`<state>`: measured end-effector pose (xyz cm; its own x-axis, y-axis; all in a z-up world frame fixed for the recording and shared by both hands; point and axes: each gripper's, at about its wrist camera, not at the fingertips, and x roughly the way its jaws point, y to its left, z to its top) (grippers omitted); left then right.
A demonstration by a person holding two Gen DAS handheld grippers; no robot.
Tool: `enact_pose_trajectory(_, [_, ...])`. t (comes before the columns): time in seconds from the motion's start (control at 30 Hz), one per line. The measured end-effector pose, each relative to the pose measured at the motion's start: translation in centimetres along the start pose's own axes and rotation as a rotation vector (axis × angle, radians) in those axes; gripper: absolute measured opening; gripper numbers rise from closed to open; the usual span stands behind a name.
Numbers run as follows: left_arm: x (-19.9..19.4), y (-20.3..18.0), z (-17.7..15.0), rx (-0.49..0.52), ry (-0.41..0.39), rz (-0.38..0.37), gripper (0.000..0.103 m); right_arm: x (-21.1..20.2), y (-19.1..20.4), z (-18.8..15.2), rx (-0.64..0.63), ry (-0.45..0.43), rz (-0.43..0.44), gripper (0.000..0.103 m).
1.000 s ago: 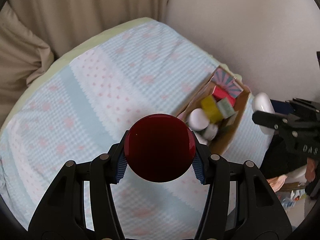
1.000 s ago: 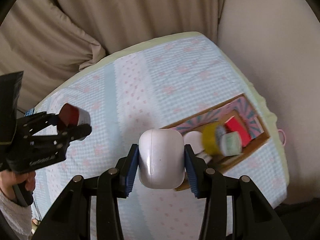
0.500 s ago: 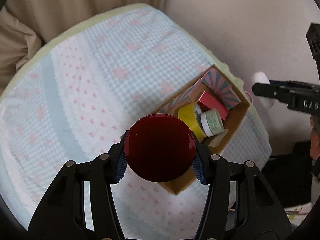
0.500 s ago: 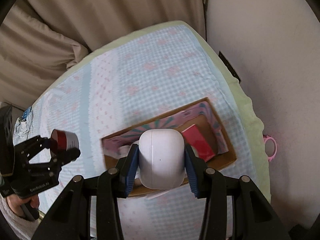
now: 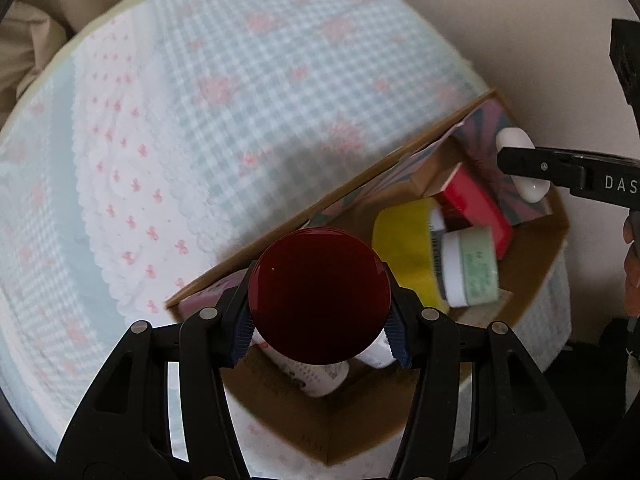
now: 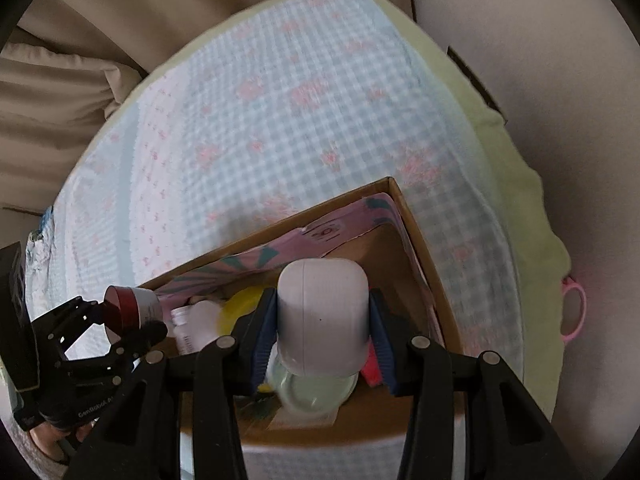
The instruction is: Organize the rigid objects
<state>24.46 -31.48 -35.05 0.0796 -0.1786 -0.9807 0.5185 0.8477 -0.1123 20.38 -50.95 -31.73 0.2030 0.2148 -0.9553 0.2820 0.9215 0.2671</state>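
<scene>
Over cardboard box (image 5: 536, 280) | left hand-held gripper (image 5: 319, 322) clamps red-capped jar (image 5: 319, 294) | right hand-held gripper (image 6: 322, 336) clamps white case (image 6: 322, 320) | pink ring (image 6: 574, 312) right view only

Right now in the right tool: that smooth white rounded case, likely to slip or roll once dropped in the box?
The white case looks glossy and hard, so probably slippery; the right tool pinches only its sides. Its rounded edges suggest it may tip or slide off the jars below in the cardboard box.
</scene>
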Motion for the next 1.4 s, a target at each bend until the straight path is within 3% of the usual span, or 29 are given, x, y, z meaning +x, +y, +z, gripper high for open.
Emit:
enact_pose_trajectory(0.37, [2.6,-0.7,0.5,-0.002,0.072,-0.023,0.052,4.5,-1.5,1.6,0.007,0.068,-0.014,0.041])
enact_pose_trajectory(0.43, [2.1,-0.8,0.8,-0.002,0.079,-0.017,0.096,4.5,-1.1,1.9,-0.02,0.061,-0.04,0.041])
enact_pose_trajectory(0.47, [1.3,-0.7,0.7,-0.005,0.053,-0.011,0.103,4.6,-0.9,2.0,-0.034,0.065,-0.062,0.048])
enact_pose_trajectory(0.53, [0.2,-0.3,0.4,-0.015,0.026,-0.015,0.103,4.7,-0.5,2.0,-0.061,0.105,-0.031,0.076])
enact_pose_trajectory(0.57, [-0.2,0.0,0.1,-0.027,0.027,-0.01,0.103,4.7,-0.4,1.9,-0.076,0.12,0.021,0.099])
enact_pose_trajectory(0.6, [-0.4,0.4,-0.2,-0.039,0.029,-0.003,0.103,4.6,-0.1,1.7,-0.086,0.126,0.061,0.103])
enact_pose_trajectory(0.8, [-0.9,2.4,-1.9,-0.145,0.031,-0.019,0.103,3.1,1.2,-0.2,-0.174,0.061,-0.01,0.103])
enact_pose_trajectory(1.13, [-3.1,2.5,-3.1,-0.149,-0.011,-0.009,0.103,1.8,2.0,-1.2,-0.166,0.042,-0.021,0.103])
enact_pose_trajectory(1.4, [-8.0,3.3,-5.2,-0.176,-0.103,-0.019,0.103,-1.6,4.3,-2.4,-0.193,-0.013,-0.057,0.103])
